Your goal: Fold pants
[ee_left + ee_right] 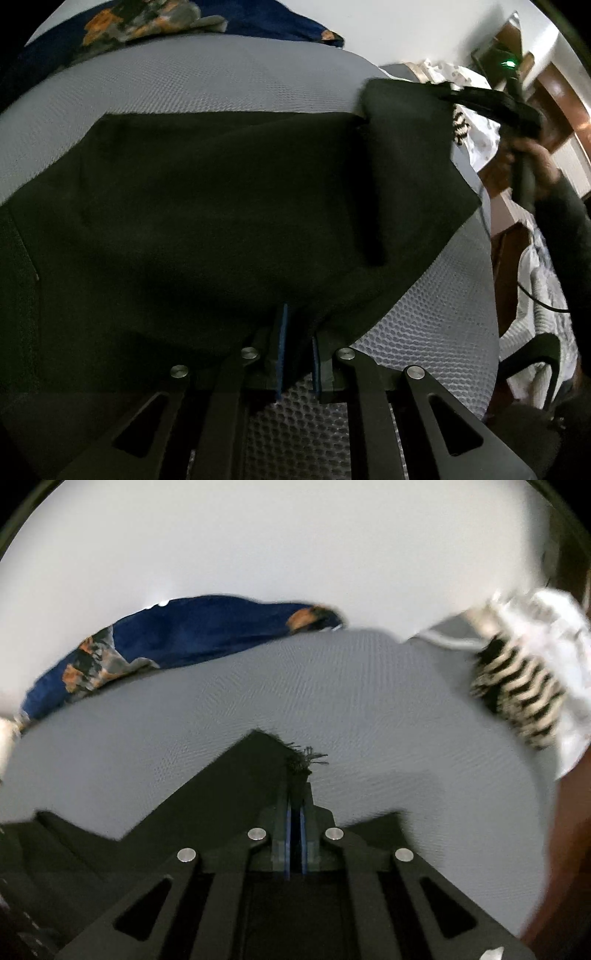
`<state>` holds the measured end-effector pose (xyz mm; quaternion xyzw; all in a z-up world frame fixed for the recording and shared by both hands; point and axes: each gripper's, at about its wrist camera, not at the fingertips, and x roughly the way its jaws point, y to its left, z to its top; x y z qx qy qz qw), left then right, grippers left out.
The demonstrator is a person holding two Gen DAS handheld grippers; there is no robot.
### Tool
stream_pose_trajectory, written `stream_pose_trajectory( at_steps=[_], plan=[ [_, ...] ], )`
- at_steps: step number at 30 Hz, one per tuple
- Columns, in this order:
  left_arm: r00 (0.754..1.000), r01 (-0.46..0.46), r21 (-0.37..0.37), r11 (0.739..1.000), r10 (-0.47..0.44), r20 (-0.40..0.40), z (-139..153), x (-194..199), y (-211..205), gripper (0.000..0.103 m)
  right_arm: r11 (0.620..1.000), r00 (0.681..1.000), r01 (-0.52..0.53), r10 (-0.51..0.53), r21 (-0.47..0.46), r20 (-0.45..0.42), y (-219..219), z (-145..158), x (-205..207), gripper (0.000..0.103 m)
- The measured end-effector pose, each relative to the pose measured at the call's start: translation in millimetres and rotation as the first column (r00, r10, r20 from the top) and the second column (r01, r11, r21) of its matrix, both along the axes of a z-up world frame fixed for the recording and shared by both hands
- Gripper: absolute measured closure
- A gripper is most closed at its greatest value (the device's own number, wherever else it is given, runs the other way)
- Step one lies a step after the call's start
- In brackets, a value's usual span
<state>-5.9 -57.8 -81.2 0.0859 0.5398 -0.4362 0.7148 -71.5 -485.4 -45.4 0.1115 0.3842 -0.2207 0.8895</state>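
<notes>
Grey mesh surface [221, 85], dark pants [207, 206] spread.

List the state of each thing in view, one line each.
black pants: spread on the grey mesh surface, one corner lifted.
left gripper: shut on the pants' near edge.
right gripper: shut on a frayed corner of the pants, held above the surface.
blue patterned cloth: crumpled at the far edge.
striped cloth: bunched, blurred.
</notes>
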Motion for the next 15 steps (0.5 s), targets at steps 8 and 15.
stream_pose_trajectory(
  at_steps=[8,15],
  plan=[
    [0.998,0.050,0.008,0.999,-0.050,0.032,-0.5,-5.6,-9.5,0.090,0.982,0.965,0.188,-0.186,-0.010,-0.186,-8.3,-47.7,-107.0,0.101],
    [0.992,0.101,0.045,0.994,-0.103,0.068,1.9,-8.6,-19.0,0.089,0.962,0.942,0.271,-0.256,0.040,-0.218,-15.7,-77.4,-133.9,0.102]
  ],
)
